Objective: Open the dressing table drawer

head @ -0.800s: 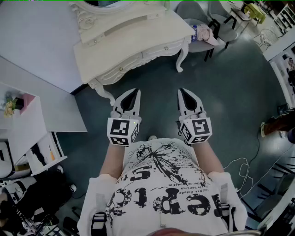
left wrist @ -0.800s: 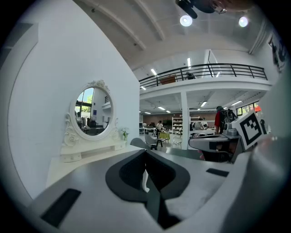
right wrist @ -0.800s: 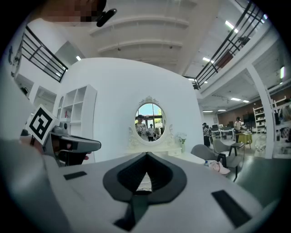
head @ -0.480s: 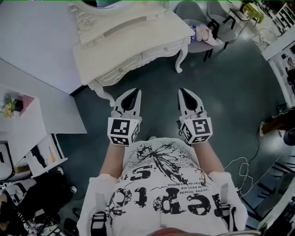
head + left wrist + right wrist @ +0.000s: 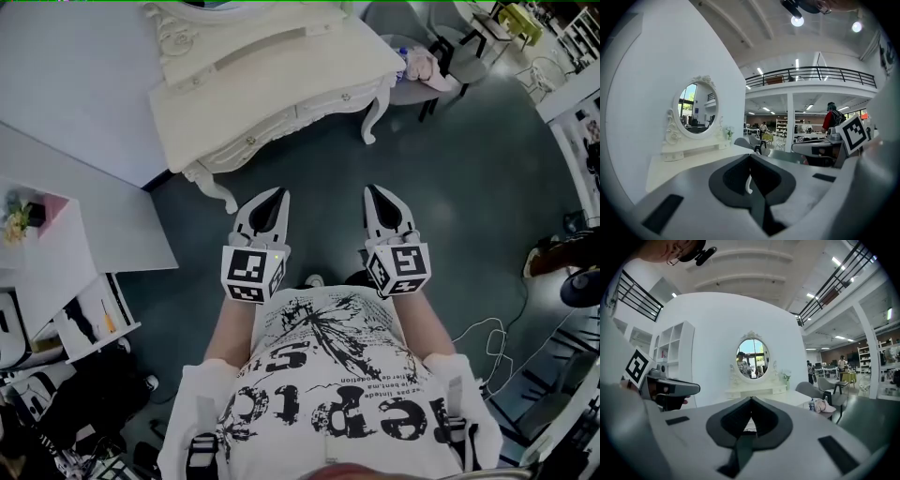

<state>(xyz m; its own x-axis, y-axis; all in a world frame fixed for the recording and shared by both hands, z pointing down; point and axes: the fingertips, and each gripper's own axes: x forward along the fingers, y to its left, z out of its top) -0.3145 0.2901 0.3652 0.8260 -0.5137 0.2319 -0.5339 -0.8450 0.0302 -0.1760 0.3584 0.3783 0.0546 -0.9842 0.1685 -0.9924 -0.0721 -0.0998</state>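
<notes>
The cream dressing table (image 5: 281, 80) stands against the white wall at the top of the head view. Its two front drawers (image 5: 246, 131) are closed, each with a small knob. My left gripper (image 5: 278, 195) and right gripper (image 5: 375, 190) hover side by side over the dark floor, short of the table and pointing at it. Both are shut with nothing between the jaws. In the left gripper view the left gripper (image 5: 750, 155) faces the oval mirror (image 5: 696, 108) and the tabletop (image 5: 679, 164). The right gripper (image 5: 751, 398) points at the same mirror (image 5: 752, 358).
A grey chair (image 5: 405, 92) with a pink cloth (image 5: 424, 64) and a bottle stands right of the table. A white shelf unit (image 5: 66, 281) is at the left. Cables (image 5: 487, 347) lie on the floor at the right. People and desks fill the far hall.
Both grippers sit slightly lower in the head view, and the table has shifted a little to the right. The jaws have stayed shut.
</notes>
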